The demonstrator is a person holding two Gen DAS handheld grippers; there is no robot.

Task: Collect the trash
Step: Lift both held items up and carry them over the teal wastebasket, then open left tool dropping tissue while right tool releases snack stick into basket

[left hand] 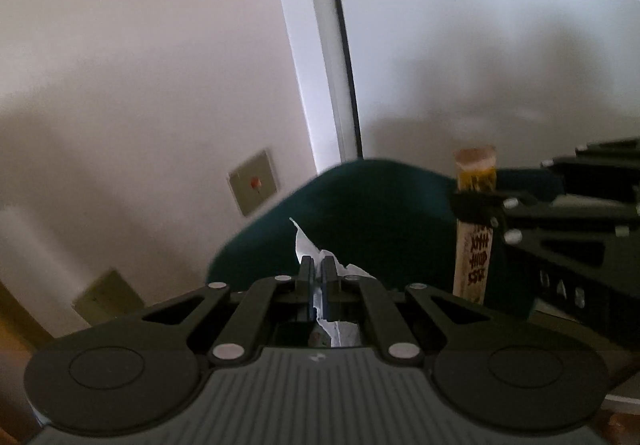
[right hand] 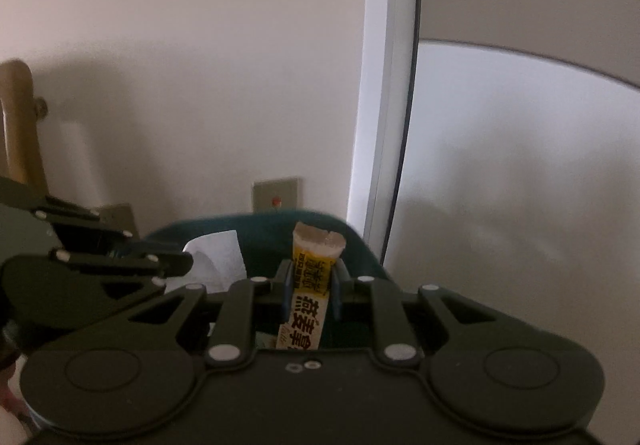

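My left gripper (left hand: pixel 318 265) is shut on a piece of white paper (left hand: pixel 306 245), which sticks up past the fingertips. It shows from the side in the right wrist view (right hand: pixel 176 263) with the white paper (right hand: pixel 218 255). My right gripper (right hand: pixel 310 277) is shut on a yellow and white snack wrapper (right hand: pixel 314 273) held upright. In the left wrist view the right gripper (left hand: pixel 476 209) comes in from the right, holding the wrapper (left hand: pixel 474 237). Both are held over a dark teal bin (left hand: pixel 380 213), whose rim (right hand: pixel 264 223) lies just ahead of the fingers.
A pale wall is behind the bin, with a beige wall plate with a red dot (left hand: pixel 253 181) (right hand: pixel 276 197). A white door frame with a dark edge (left hand: pixel 332 57) (right hand: pixel 394 105) stands to the right. A brown wooden rail (right hand: pixel 18 125) is at the left.
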